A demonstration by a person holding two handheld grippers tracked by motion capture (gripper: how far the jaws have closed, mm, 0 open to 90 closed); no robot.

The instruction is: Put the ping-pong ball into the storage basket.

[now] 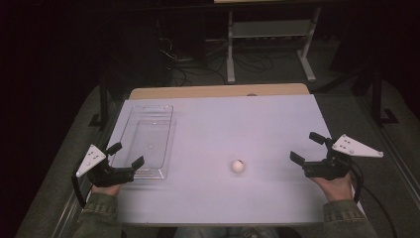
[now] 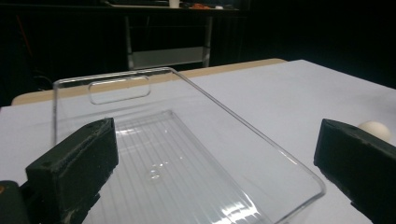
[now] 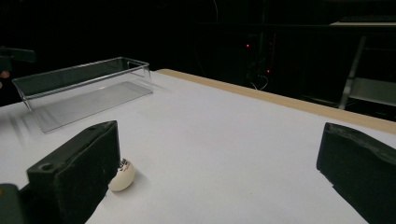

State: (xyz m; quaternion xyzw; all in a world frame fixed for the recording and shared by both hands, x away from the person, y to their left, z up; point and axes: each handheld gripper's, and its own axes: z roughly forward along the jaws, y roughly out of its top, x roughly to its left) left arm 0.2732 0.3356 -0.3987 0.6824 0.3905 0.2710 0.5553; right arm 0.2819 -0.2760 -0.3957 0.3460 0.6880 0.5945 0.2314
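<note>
At the lower centre of the high view, a white ball (image 1: 237, 166) lies on the white table (image 1: 237, 119), well apart from both grippers. The left gripper (image 1: 127, 154), jaws apart and empty, hovers at the clear tray (image 1: 146, 140). The right gripper (image 1: 307, 148) at lower right also gapes empty.

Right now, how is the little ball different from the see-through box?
The ball is small, round and solid white; the box is long, rectangular and clear enough to see the table through. The ball lies near the table's middle, between both claws; the box sits at the left, by the left claw. Both rest on the white table, untouched.
</note>
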